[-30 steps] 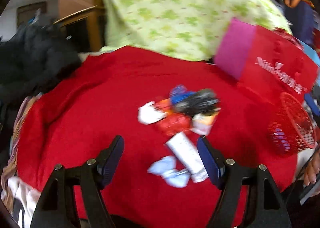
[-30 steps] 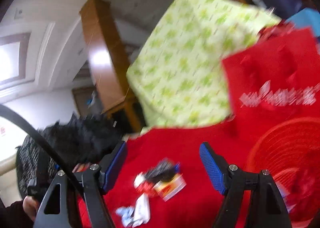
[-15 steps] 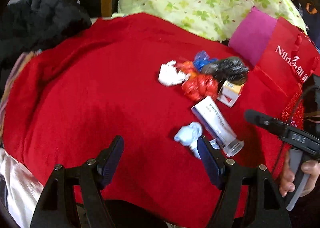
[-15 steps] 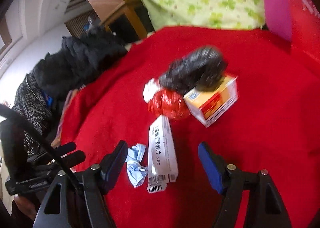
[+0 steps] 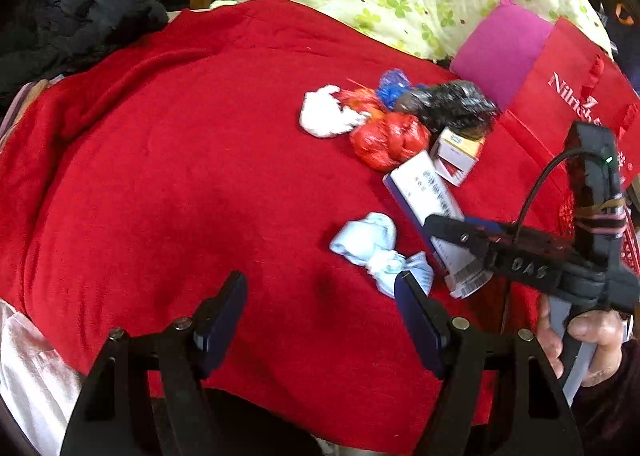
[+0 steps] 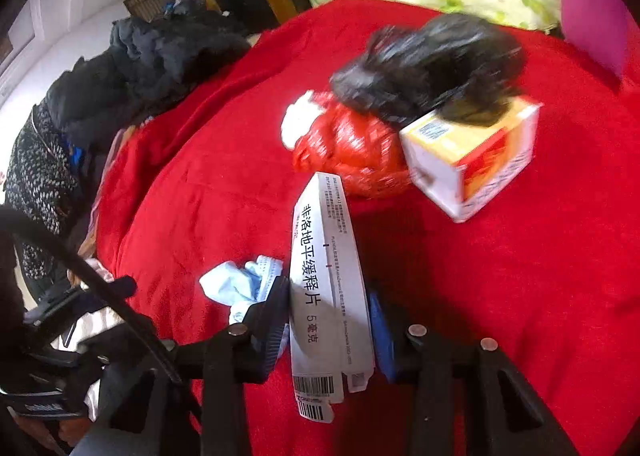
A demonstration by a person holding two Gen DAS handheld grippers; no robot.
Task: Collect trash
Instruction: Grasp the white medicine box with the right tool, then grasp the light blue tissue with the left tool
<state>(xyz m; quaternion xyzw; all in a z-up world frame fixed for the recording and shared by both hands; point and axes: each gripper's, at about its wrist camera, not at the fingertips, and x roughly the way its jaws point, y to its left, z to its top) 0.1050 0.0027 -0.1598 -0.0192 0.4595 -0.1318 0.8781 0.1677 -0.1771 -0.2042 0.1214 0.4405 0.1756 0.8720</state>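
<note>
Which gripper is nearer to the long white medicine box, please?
Right. The right gripper is shut on the long white medicine box; the left gripper hovers open beside it, apart.

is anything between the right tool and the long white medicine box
Nothing visible. The right tool has its fingers against both sides of the long white medicine box. The crumpled blue mask only lies beside its left finger.

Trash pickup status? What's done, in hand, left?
Done: nothing visibly collected yet. In hand: the right gripper is closed on the long white medicine box, which still lies on the red blanket. The left gripper is open and empty. Left: blue tissue wad, red bag, black bag, small orange-white box, white wad.
</note>
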